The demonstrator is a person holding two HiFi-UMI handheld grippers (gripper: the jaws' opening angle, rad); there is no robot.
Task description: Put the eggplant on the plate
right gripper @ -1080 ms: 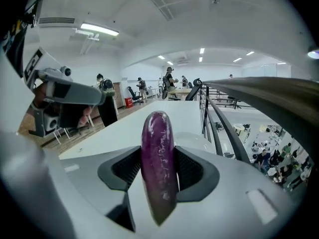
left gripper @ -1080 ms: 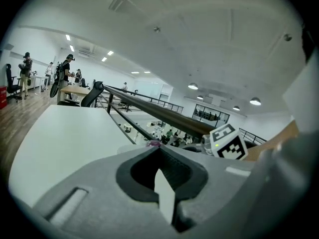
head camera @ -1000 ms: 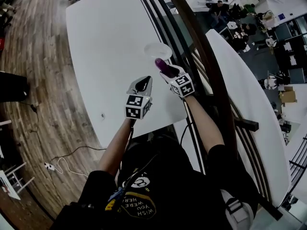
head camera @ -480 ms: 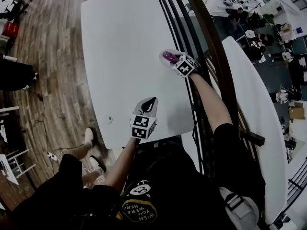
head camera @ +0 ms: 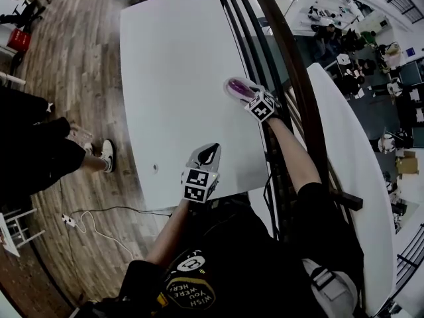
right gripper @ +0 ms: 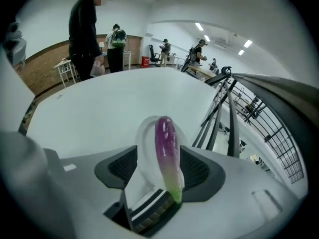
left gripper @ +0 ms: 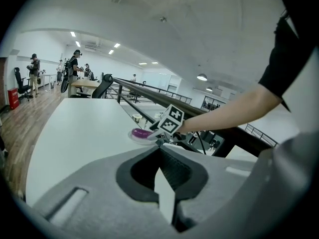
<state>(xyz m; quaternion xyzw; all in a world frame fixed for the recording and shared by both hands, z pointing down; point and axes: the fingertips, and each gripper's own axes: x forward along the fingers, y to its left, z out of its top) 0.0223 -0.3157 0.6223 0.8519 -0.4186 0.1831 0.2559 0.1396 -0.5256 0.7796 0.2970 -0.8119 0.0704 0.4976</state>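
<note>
White table (head camera: 172,58) | eggplant (right gripper: 166,143) on plate (right gripper: 144,138), right gripper (head camera: 244,93) jaws just opened around it | left gripper (head camera: 209,152) closed, empty | I lift straight clear.

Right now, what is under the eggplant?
A white plate lies under the eggplant, on the white table. The eggplant covers the plate's middle, so nothing there can be seen.

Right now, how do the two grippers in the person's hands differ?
The right gripper has its jaws apart, having just been opening, with the eggplant between them; the left gripper has its jaws together and empty. The right gripper is at the plate; the left gripper hangs away from it, over the near end of the table. Both carry a cube with square markers.
</note>
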